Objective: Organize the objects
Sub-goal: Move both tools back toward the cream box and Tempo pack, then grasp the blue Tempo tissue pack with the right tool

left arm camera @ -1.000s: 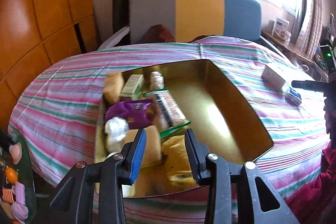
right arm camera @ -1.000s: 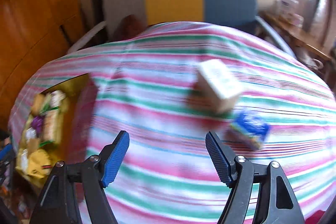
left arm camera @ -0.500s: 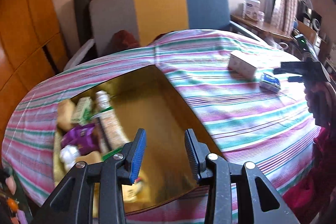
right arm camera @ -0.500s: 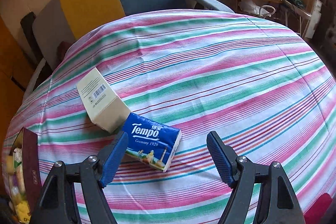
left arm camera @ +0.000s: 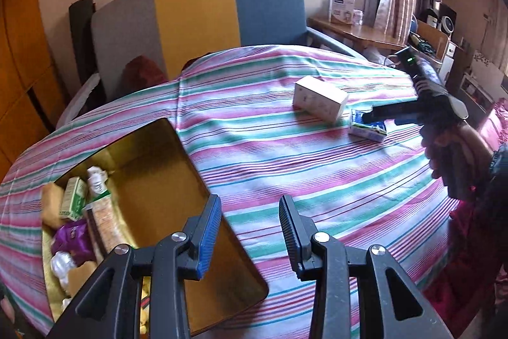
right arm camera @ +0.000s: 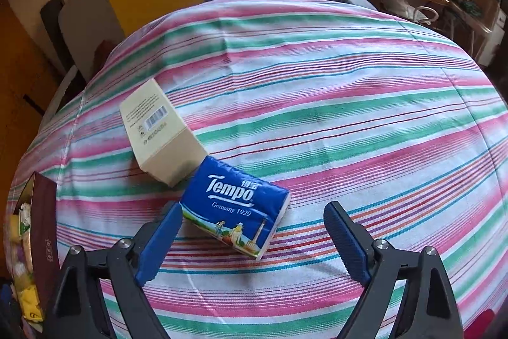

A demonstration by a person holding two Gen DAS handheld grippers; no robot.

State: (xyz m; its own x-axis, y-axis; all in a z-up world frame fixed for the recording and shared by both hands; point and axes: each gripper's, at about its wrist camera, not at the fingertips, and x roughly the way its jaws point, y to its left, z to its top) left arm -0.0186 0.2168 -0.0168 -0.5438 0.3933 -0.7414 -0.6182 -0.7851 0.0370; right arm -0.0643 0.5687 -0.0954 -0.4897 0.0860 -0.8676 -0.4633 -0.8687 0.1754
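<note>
Right gripper (right arm camera: 250,239) hangs low over the blue Tempo tissue pack (right arm camera: 236,212) on the striped table (right arm camera: 349,116), jaws just spreading wider w/ the pack between them, untouched; cream box (right arm camera: 162,142) touches it. Left gripper (left arm camera: 249,235), narrowly parted & empty, hovers by the gold tin (left arm camera: 165,180)

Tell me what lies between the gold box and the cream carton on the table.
Nothing: between the gold box and the cream carton there is only bare striped tablecloth. The left wrist view shows it best.
</note>
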